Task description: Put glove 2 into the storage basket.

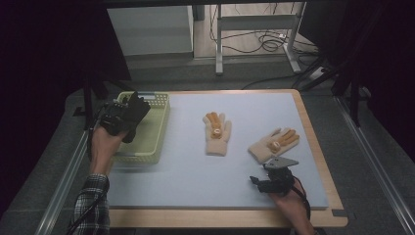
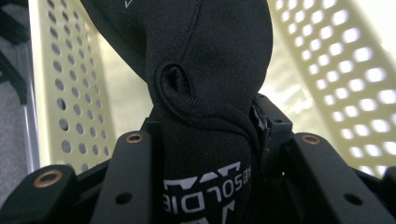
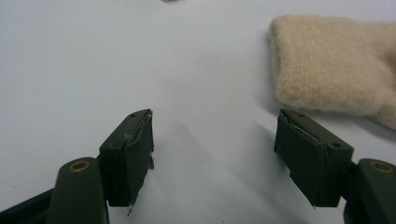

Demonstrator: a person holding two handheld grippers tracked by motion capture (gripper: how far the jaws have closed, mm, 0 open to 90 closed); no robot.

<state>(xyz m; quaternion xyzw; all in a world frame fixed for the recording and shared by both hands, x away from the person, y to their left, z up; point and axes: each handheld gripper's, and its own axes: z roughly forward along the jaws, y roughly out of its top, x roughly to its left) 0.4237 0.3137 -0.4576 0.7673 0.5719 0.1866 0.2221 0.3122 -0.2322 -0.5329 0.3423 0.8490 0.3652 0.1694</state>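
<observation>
the left gripper (image 1: 128, 113) hangs over the yellow basket (image 1: 155, 128) at the desk's (image 1: 186, 181) left edge, its fingers (image 2: 135, 177) clamped on a black glove (image 2: 205, 93). the glove stands up out of the fingers, its long axis running away from the hand and over the basket floor, so the drop is straight below. the forearm comes in from the bottom left, wrist angled toward the basket. the right gripper (image 1: 274, 177) rests low near the front right of the desk, fingers (image 3: 133, 154) spread apart and empty. the nearer cream glove (image 1: 273, 144) lies just ahead and to its right, cuff toward the fingers; a second cream glove (image 1: 217, 133) lies mid-desk, farther off.
</observation>
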